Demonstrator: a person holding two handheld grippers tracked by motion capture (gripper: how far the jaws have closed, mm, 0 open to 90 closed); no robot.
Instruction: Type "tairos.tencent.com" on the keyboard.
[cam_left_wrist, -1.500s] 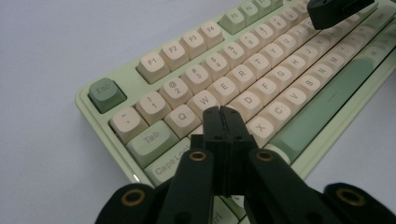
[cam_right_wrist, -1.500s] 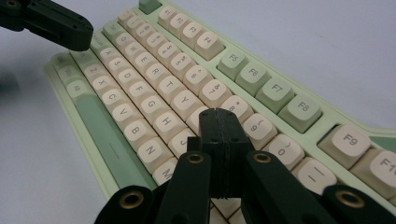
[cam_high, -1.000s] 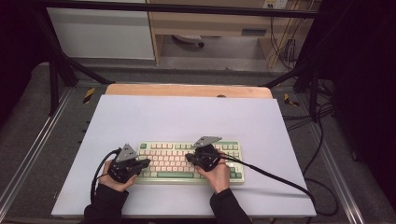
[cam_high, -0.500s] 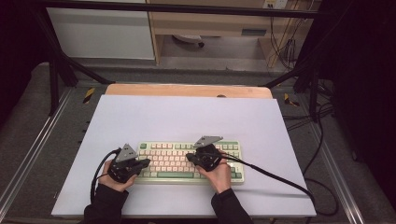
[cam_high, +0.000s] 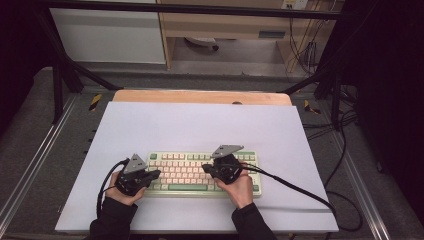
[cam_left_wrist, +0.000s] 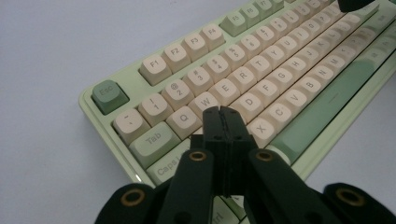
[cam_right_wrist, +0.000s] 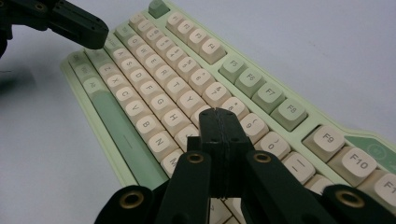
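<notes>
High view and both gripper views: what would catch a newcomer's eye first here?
A pale green keyboard with cream keys lies near the front edge of a white table. The left gripper is shut, its tips over the keys around A and S; the right gripper is shut over the keys near I and J.

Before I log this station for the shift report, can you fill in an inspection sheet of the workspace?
Surface: white table top, bare around the keyboard.
Job's things: green and cream keyboard, flat near the front edge.
Clutter: nothing seen.
Grippers: left tongs shut over the keys near A and S; right tongs shut over the keys near I and J.
Cables: black cable trails right off the table.
Surroundings: wooden board behind, dark frame, grey floor.
</notes>
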